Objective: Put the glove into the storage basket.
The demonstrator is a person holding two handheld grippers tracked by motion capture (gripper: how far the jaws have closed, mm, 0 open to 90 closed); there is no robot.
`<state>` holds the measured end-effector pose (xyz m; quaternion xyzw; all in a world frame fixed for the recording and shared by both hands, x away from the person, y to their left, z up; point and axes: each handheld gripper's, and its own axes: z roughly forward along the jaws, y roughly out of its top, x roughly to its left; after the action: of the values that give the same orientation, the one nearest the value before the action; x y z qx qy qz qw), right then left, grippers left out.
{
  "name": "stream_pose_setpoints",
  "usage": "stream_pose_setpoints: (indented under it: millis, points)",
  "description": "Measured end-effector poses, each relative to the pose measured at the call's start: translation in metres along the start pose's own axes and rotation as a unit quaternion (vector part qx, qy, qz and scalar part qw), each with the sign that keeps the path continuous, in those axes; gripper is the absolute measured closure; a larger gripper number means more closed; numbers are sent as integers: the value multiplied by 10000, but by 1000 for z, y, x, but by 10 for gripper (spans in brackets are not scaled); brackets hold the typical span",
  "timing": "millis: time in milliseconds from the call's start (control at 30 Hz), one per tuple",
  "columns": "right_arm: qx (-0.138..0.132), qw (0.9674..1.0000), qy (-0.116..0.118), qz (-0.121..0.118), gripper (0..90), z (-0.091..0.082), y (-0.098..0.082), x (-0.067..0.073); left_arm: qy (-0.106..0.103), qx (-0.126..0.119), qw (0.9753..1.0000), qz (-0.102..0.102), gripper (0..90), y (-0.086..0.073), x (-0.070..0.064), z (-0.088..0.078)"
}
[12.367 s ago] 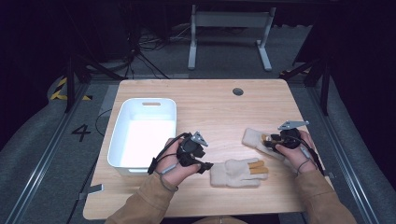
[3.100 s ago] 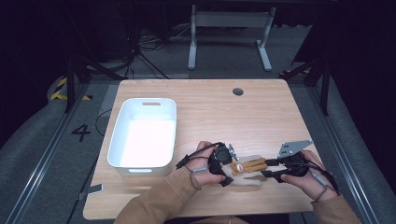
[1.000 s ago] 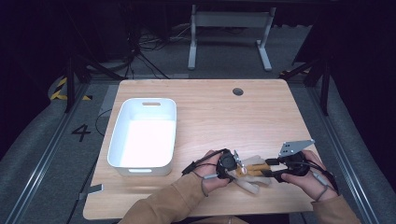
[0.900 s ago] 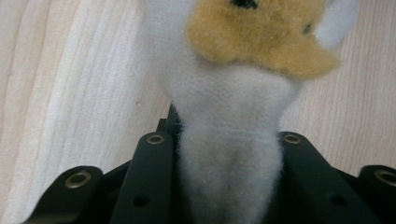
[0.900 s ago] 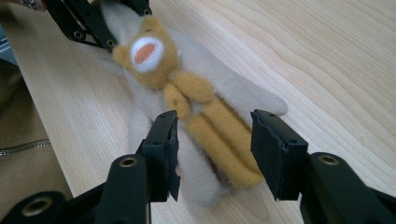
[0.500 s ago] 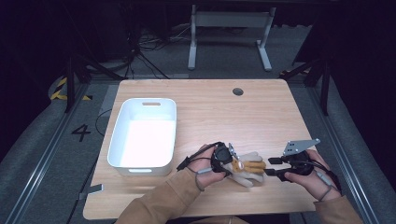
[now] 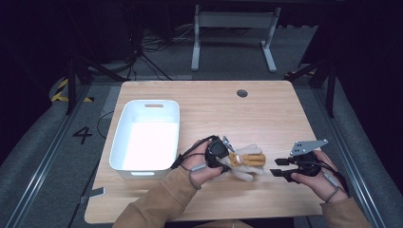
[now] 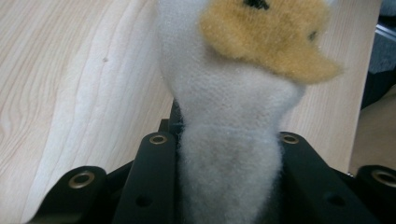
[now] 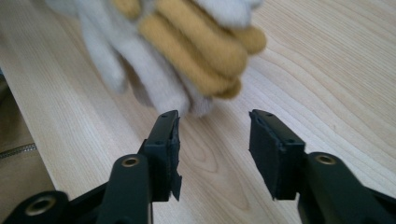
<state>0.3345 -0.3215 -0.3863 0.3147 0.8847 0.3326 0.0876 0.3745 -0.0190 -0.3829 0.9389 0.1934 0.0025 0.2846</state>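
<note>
Left claw (image 7: 227, 156): clamped on the cuff end of the gloves (image 7: 247, 160); in the left gripper view the white fabric (image 8: 229, 140) is pinched between the two black jaws and rises away from them.
Right claw (image 7: 275, 172): jaws apart, nothing between them; they have just been closing a little. In the right gripper view the claw (image 9: 212, 135) sits just short of the glove fingertips, with bare wood showing in the gap.
Gloves: white fabric with orange-yellow finger parts (image 9: 196, 46), bunched together near the front middle of the surface (image 7: 209, 104). The cuff end is held by the left claw; the finger ends point toward the right claw. The fingertips hang close over the wood; whether they touch it cannot be told.
Gap between claws: the gloves lie between the two; the right claw is near the finger ends but apart from them.
Bin (image 7: 147, 135): white, rectangular, with a handle slot in its far wall; stands on the left part of the surface, just beside the left hand (image 7: 197, 164).
Right hand (image 7: 316, 173): low over the right front part of the surface, carrying the grey plate (image 7: 306, 146) on top of its gripper.
Surface: light wood, with a round dark hole (image 7: 242, 93) near the far edge.
</note>
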Motion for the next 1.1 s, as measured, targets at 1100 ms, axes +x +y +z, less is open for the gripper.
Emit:
stream_pose_setpoints:
  millis: [1100]
  points:
    - [-26, 9997, 176, -147, 597, 53, 31, -39, 918, -441, 9859, -1329, 717, -20, 22, -108]
